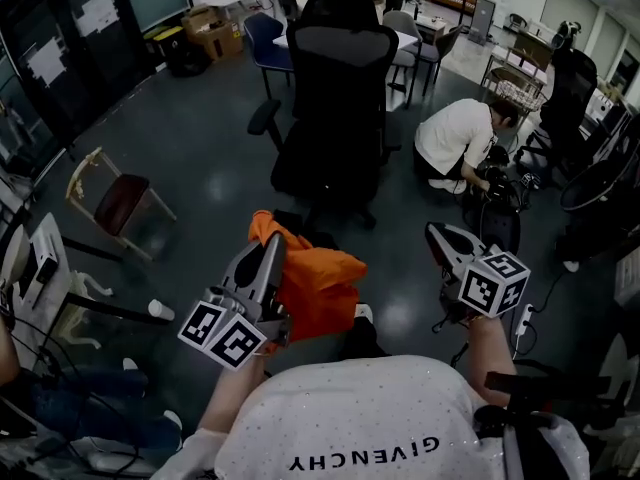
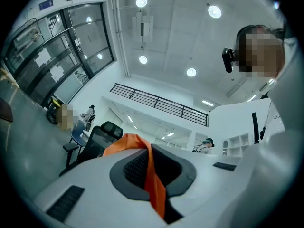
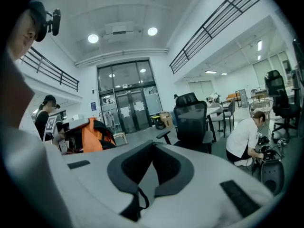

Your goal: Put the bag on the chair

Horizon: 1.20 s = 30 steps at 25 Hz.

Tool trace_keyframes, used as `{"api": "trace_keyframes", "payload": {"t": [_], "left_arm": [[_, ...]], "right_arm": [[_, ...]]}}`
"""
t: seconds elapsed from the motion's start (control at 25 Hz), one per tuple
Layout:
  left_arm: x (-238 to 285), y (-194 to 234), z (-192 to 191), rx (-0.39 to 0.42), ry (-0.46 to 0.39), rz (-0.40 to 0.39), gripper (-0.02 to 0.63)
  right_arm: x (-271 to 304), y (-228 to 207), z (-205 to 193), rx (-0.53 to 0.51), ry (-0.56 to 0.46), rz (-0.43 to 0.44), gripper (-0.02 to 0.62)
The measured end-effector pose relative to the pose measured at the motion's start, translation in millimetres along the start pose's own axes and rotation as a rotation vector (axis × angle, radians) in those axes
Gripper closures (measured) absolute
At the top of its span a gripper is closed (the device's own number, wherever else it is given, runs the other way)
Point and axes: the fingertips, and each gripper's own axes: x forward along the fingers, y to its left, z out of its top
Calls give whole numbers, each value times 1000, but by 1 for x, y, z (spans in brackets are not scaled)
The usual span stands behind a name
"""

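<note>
The orange bag (image 1: 315,278) hangs in front of me by its orange strap (image 2: 153,179), which runs between the jaws of my left gripper (image 1: 272,243); that gripper is shut on the strap. In the right gripper view the bag (image 3: 90,134) shows to the left. A black office chair (image 1: 340,88) stands on the floor ahead, its back towards me, and shows as the chair (image 2: 95,141) and the chair (image 3: 192,120) in the gripper views. My right gripper (image 1: 437,234) is held to the right of the bag, apart from it. Its jaws stand together (image 3: 153,148) with only a thin black cord looped at their base.
A person in a white shirt (image 1: 455,138) crouches right of the chair by black gear (image 1: 500,203). A wooden chair with a dark red seat (image 1: 115,203) stands at the left, a blue chair (image 1: 265,43) and tables behind. Cables and a power strip (image 1: 520,323) lie nearby.
</note>
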Motion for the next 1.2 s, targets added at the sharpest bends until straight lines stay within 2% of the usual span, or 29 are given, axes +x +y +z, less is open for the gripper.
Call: {"api": "trace_keyframes", "payload": {"t": [0.2,0.36,0.56,0.84,1.04,1.2], "left_arm": [[48,26,0,-20,3,-21,604],[97,47,5,-58,2,-19,604],[153,62,3,-33,24,-59,604],[227,87,-7,-15,75,-123,604],[265,110,-11,-73,14,-169,604],[289,123,-7,-111,-24,-168,604]], "right_arm": [[44,-38,17,30,-27,9,591],[82,-72,38,74,-35,53,591],[133,-106,74,50,-34,86,592],[192,-159,98,33,-2,101,591],[219,-196,107,31,-1,110,591],[233,-218,109,74,0,100,592]]}}
